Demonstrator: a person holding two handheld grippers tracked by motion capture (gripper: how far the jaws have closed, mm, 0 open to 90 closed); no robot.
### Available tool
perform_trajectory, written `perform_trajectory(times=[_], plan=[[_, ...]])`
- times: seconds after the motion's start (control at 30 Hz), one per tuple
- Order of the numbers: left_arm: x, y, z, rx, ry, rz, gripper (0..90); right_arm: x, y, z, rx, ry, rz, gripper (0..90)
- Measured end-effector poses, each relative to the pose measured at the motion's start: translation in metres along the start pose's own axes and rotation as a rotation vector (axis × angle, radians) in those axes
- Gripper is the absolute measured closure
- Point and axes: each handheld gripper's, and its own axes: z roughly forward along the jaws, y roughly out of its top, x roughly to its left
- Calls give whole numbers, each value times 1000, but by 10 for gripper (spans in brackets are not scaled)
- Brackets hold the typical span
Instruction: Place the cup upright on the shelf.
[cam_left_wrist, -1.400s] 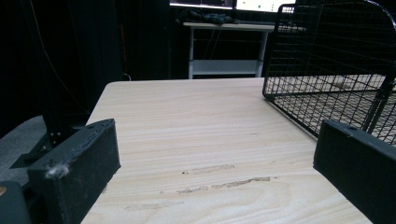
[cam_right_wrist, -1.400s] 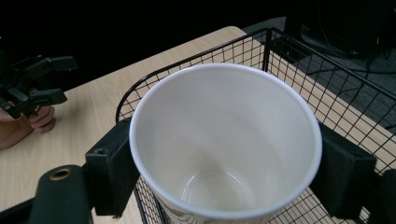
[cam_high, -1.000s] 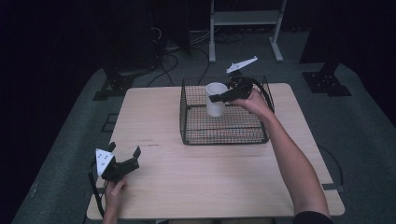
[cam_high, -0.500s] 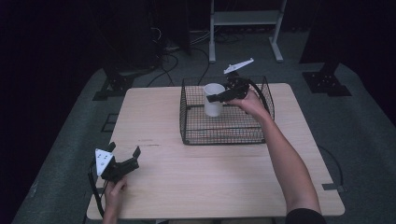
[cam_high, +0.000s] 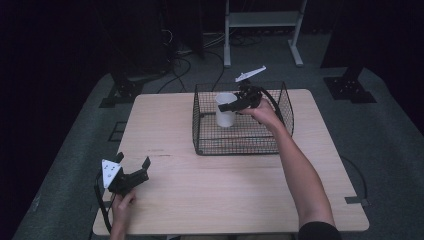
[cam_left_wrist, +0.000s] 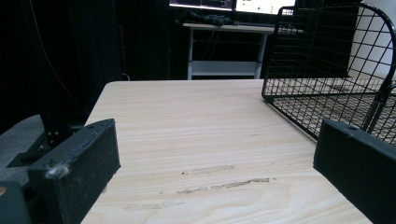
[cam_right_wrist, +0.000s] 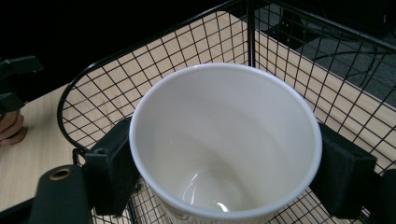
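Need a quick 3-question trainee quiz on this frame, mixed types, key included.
1. True or false: the white cup sits inside the wire basket.
2. Which gripper has its jaws around the cup? A. left gripper B. right gripper
3. Fill in: the left gripper's jaws are ___ above the wooden table.

Key: 1 true; 2 B; 3 open, holding nothing.

White cup (cam_right_wrist: 226, 144) base cut off; basket (cam_left_wrist: 327, 70) cropped right.
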Motion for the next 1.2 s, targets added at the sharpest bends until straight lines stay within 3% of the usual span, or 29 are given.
perform_trajectory(times=[1.2], plan=[[1, 0, 0, -2, 0, -9, 0, -19, -22, 31, 103, -41, 34, 191]])
